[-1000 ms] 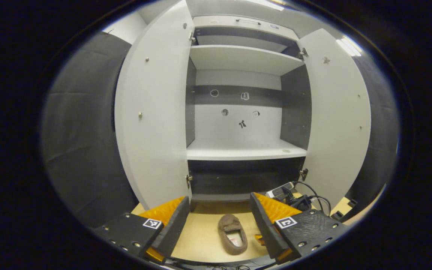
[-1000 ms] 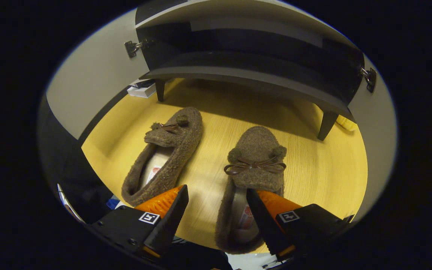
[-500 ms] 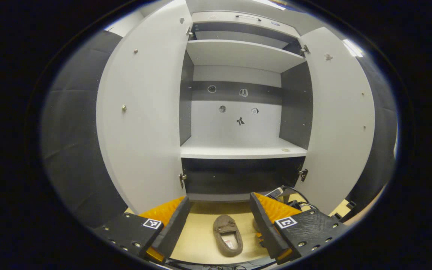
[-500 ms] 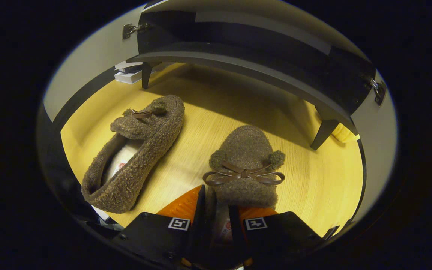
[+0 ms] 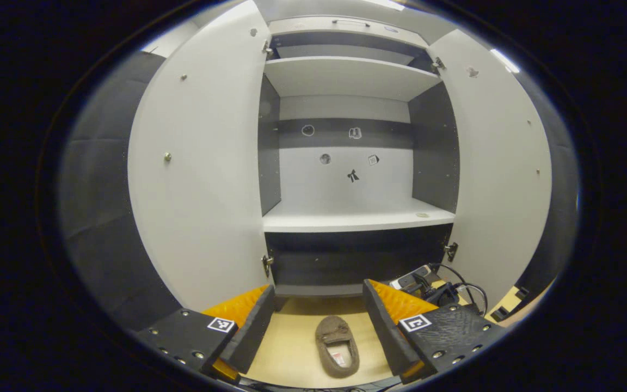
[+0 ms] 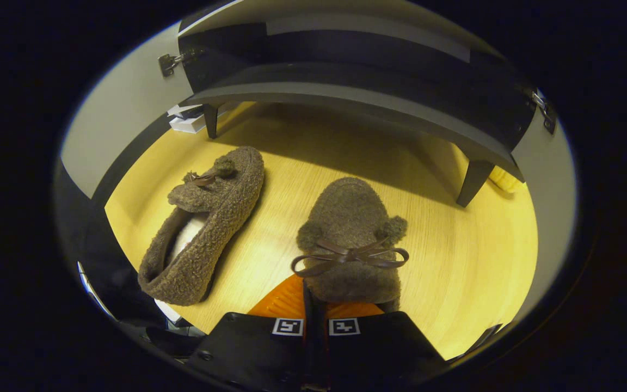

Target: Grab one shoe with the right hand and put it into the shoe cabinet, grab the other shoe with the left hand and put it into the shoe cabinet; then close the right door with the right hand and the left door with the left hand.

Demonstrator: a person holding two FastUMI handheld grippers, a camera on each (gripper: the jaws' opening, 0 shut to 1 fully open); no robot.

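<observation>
My right gripper point(image 6: 316, 305) is pinched on the heel edge of the right-hand slipper point(image 6: 351, 239), which sits at six o'clock on the floor point(image 6: 455, 261); my left gripper point(image 5: 318, 318) is spread and holds nothing. The other slipper point(image 6: 204, 223) lies at nine o'clock, untouched. I judge nothing stowed: the cabinet shelf point(image 5: 357, 220) is bare, the left door point(image 5: 204, 163) and right door point(image 5: 498, 163) stand open.

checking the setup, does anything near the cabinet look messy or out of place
Yes: a tangle of black cables and a power strip lie on the floor by the cabinet's lower right corner. The loose slipper lies angled.
</observation>
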